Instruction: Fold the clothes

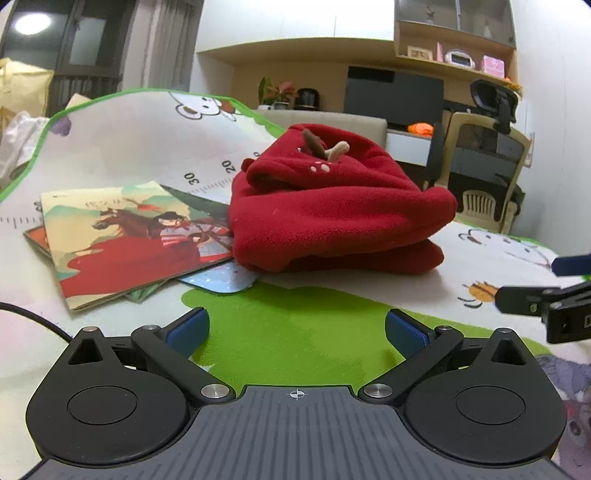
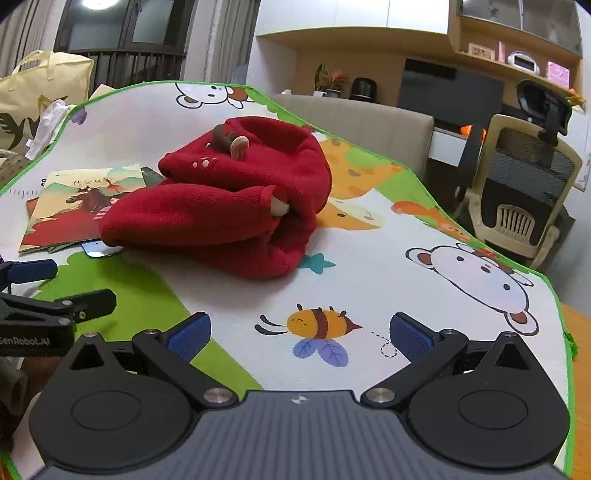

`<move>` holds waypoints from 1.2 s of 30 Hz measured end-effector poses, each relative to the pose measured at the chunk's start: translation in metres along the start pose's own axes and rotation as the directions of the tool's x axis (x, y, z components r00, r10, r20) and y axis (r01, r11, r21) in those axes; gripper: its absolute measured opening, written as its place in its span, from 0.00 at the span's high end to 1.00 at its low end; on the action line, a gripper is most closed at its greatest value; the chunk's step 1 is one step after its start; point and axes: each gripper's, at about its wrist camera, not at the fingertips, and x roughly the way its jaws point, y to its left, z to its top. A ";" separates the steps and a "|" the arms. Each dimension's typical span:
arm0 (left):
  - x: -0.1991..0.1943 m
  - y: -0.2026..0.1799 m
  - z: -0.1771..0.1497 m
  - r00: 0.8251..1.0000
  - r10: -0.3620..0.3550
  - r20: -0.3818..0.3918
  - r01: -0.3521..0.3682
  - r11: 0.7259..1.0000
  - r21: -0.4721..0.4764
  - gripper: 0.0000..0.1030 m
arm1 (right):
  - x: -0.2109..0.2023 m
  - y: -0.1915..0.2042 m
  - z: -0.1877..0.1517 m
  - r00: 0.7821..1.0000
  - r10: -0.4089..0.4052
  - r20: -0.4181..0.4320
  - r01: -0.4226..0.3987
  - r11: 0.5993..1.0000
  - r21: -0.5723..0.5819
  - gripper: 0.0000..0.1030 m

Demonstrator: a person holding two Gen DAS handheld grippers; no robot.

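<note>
Mesh office chair beside wooden shelving (dark glass door, ceiling light).

I'm working in a home, in a lived-in family room. A child's cartoon play mat with bears and a bee covers the surface before me, picture books lying on it. Beyond the mat stand a desk chair, a wooden shelf of knick-knacks, a potted plant and curtains.
</note>
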 end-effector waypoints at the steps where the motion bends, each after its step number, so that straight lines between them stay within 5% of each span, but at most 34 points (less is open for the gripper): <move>1: 0.002 0.000 0.000 1.000 0.002 -0.005 -0.002 1.000 0.003 0.00 | 0.000 0.000 0.000 1.000 -0.001 0.003 0.001 1.000 0.000 0.00; 36: 0.001 0.006 -0.002 1.000 -0.015 -0.003 0.015 0.999 -0.039 0.00 | 0.014 0.002 -0.001 0.993 0.008 -0.119 -0.012 0.999 -0.034 0.00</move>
